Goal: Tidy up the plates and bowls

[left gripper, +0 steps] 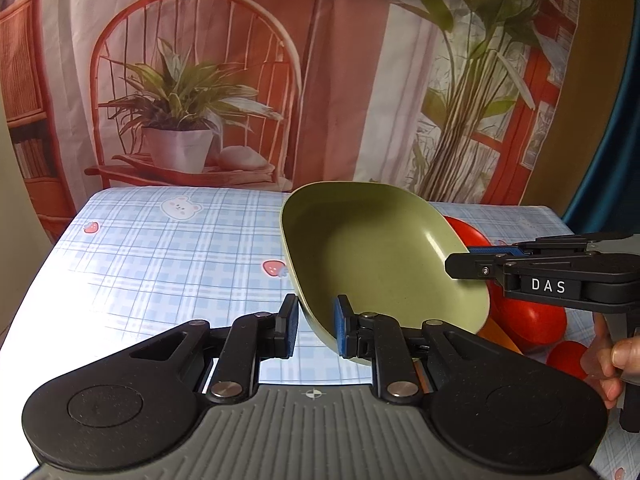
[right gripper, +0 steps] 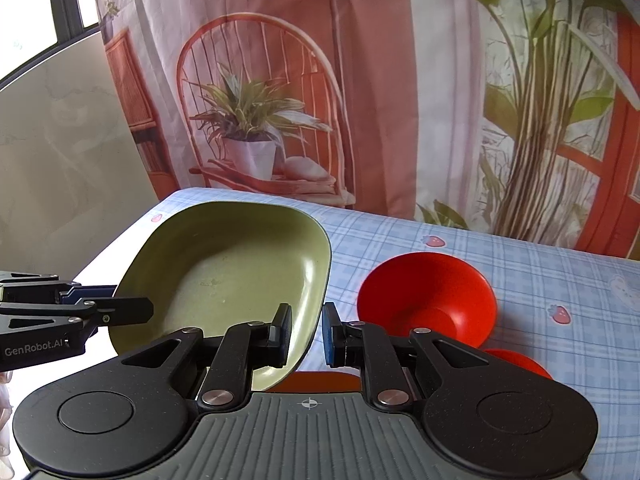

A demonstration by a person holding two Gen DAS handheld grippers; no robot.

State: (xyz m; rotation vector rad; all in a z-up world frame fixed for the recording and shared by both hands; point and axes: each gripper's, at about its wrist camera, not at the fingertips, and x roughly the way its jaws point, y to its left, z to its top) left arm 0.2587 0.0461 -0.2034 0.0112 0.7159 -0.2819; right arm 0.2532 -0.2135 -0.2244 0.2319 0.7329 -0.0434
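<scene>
A green squarish plate (left gripper: 372,248) is held in the air, tilted, over the table. My left gripper (left gripper: 316,326) has its jaws on either side of the plate's near rim with a gap showing; whether they pinch it is unclear. My right gripper (right gripper: 306,326) straddles the plate's (right gripper: 228,276) opposite rim the same way. Each gripper shows in the other's view, the right one (left gripper: 476,258) and the left one (right gripper: 116,300) both at the plate's edge. A red bowl (right gripper: 428,296) stands on the table to the right, also in the left wrist view (left gripper: 528,316).
The table has a blue checked cloth (left gripper: 168,264) with strawberry and bear prints. A second red dish (right gripper: 516,362) and an orange piece (right gripper: 320,382) lie below the plate. A printed curtain (left gripper: 320,80) hangs behind the table. A pale wall (right gripper: 60,152) is at the left.
</scene>
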